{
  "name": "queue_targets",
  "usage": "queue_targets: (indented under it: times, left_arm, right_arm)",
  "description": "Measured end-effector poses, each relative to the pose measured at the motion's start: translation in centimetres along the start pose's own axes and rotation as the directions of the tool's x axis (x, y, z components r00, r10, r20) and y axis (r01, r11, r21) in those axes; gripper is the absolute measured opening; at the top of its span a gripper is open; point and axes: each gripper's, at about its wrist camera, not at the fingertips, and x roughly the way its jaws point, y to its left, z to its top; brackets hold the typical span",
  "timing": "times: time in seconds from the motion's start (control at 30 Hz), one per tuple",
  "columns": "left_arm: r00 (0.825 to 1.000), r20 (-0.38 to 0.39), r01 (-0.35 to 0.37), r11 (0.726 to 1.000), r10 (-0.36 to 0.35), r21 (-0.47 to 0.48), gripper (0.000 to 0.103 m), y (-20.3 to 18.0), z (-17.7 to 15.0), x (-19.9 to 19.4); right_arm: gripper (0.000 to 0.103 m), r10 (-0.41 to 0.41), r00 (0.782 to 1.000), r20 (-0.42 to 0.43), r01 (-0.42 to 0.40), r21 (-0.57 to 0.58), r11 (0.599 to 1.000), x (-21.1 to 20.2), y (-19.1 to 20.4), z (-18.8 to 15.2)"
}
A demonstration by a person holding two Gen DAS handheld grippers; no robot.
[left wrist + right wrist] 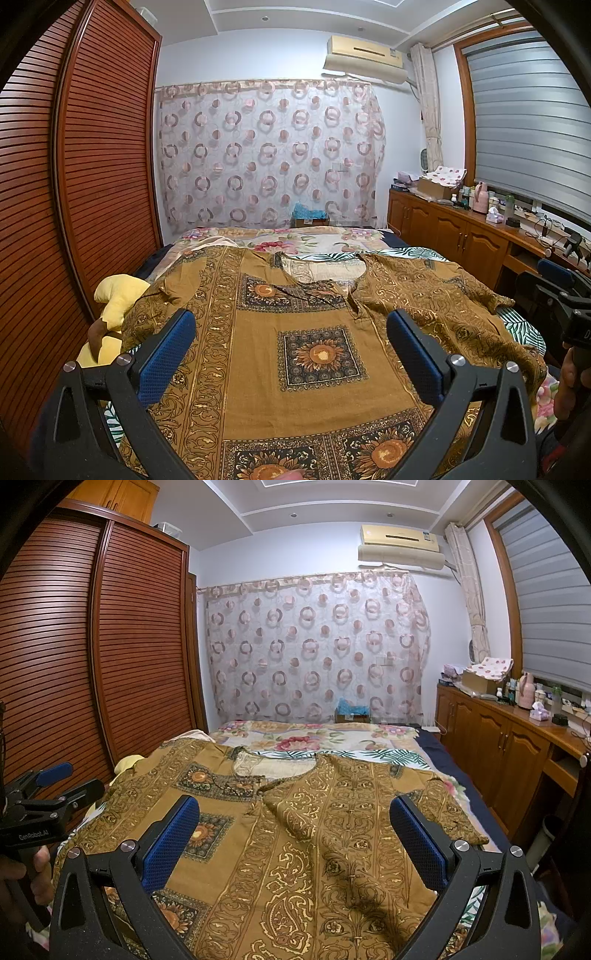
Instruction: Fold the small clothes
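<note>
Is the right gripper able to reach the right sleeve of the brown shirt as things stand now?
Probably yes. The right gripper is open above the shirt, and the right sleeve lies flat on the bed, just beyond its right finger. Nothing covers the sleeve or stands between them.

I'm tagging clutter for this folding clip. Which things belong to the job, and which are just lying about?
Job:
brown patterned shirt, spread on the bed
left tongs, open
right tongs, open

Lying about:
yellow plush toy
floral bedspread
cardboard box
pink thermos
</note>
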Motion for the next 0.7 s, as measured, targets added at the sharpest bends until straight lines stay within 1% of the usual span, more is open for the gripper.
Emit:
queue_targets:
  times: [0.47,0.57,0.7]
  left_arm:
    - [1.0,-0.007,0.003,1.0,-0.003,0.006,0.103,0.2,-0.1,0.1]
    - [0.999,-0.031,0.011,1.0,-0.011,0.004,0.103,1.1,0.5,0.3]
    - [0.995,-0.102,0.005,1.0,-0.006,-0.009,0.103,3.1,-0.1,2.1]
  right_arm:
    - [0.103,0.011,1.0,-0.006,-0.011,0.001,1.0,0.3,0.2,-0.1]
    - [0.103,0.025,0.999,-0.023,-0.026,-0.009,1.0,1.1,0.3,-0.3]
    - [0.103,0.057,0.996,-0.069,-0.059,-0.026,0.998,3.1,0.6,-0.7]
